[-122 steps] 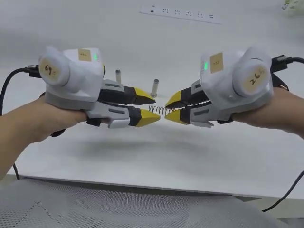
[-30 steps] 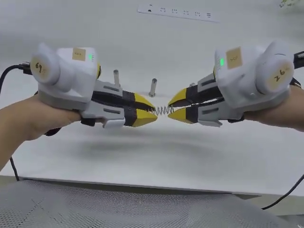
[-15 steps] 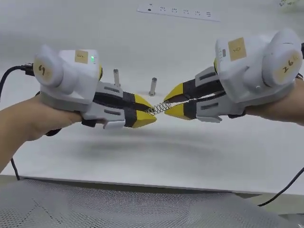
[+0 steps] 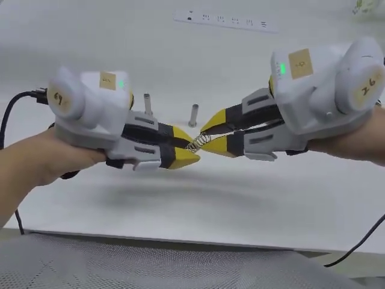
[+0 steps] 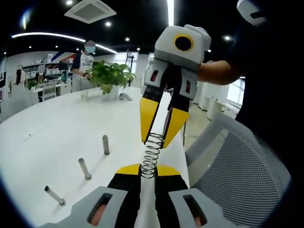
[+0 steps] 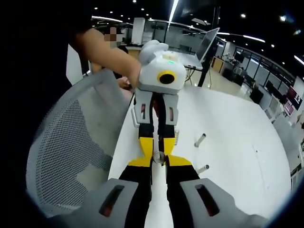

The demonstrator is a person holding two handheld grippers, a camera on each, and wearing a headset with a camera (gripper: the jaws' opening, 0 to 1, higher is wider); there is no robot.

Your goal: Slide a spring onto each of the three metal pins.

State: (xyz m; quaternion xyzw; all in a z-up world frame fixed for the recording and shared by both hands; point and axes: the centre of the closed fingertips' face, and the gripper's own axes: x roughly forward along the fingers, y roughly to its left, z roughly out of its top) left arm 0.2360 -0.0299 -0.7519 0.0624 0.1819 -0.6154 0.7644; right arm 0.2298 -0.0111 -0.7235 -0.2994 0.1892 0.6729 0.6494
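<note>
Over the white tabletop (image 4: pixel 180 198), the left hand-held gripper (image 4: pixel 192 149) is clamping one end of a spring (image 4: pixel 197 142) in mid-air, while the right hand-held gripper (image 4: pixel 205 139) is pinching its other end. Metal pins (image 4: pixel 194 114) are standing upright just behind.

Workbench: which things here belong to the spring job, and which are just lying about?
Belonging to the job: spring, gripped at its ends by left gripper and right gripper; three metal pins.
Just lying about: power strip; potted plant; mesh chair.
</note>
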